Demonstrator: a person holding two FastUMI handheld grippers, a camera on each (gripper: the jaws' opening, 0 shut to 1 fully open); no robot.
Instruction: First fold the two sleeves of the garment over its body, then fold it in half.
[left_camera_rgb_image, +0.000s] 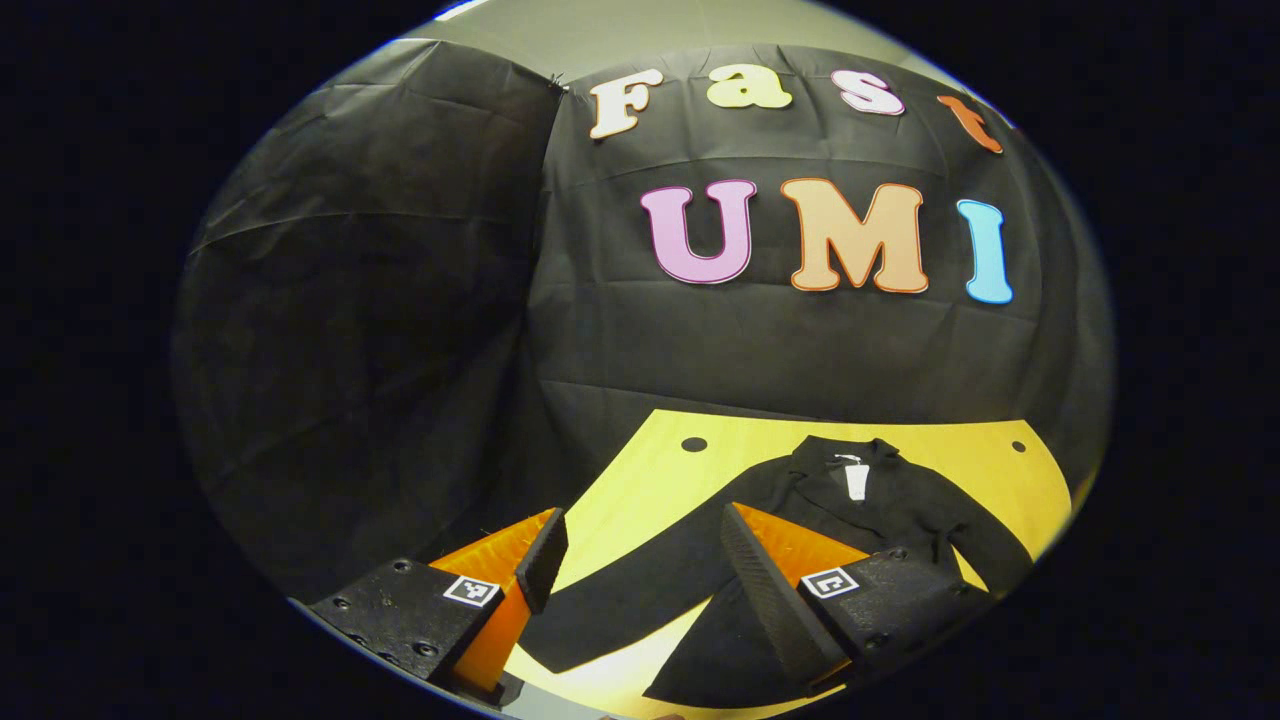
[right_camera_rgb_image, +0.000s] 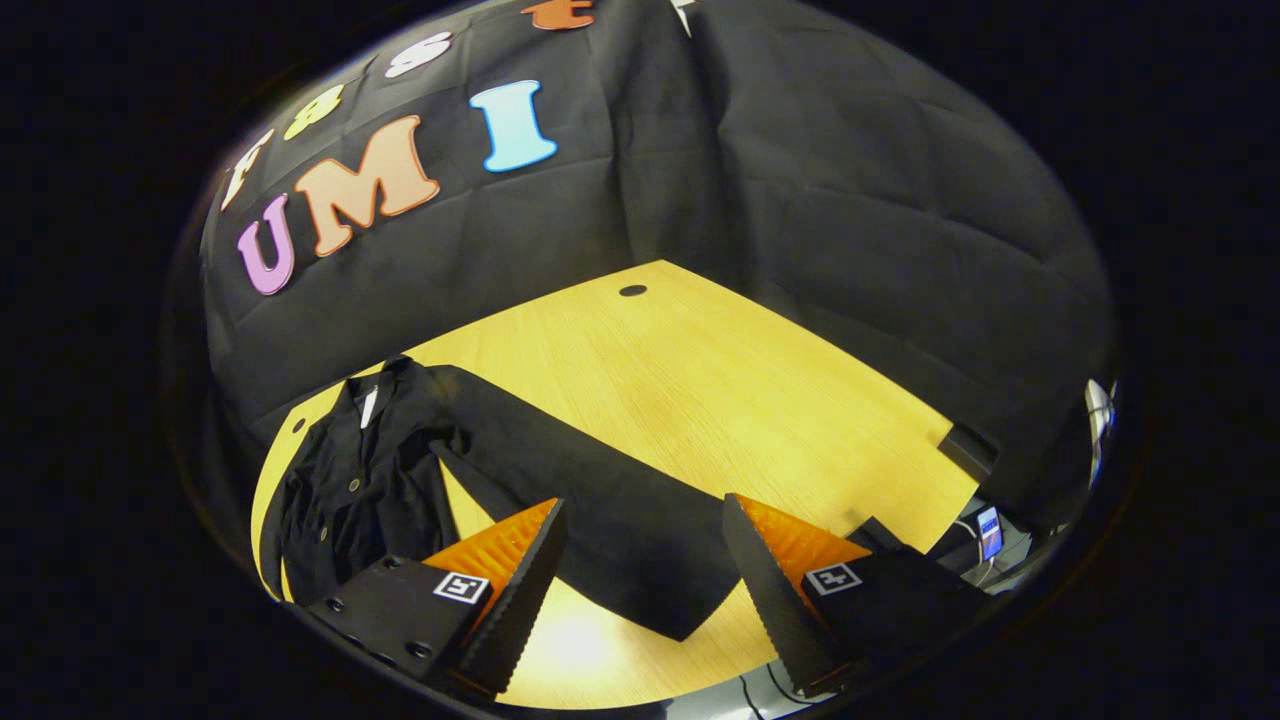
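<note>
Black garment (right_camera_rgb_image: 380, 470) lies flat on table (right_camera_rgb_image: 720, 390), sleeves spread.

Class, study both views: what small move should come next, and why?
Probably lower the open right tongs onto the cuff end of the black garment's long sleeve lying spread on the yellow wooden table. Both sleeves lie unfolded, and this cuff sits between the fingers.
</note>
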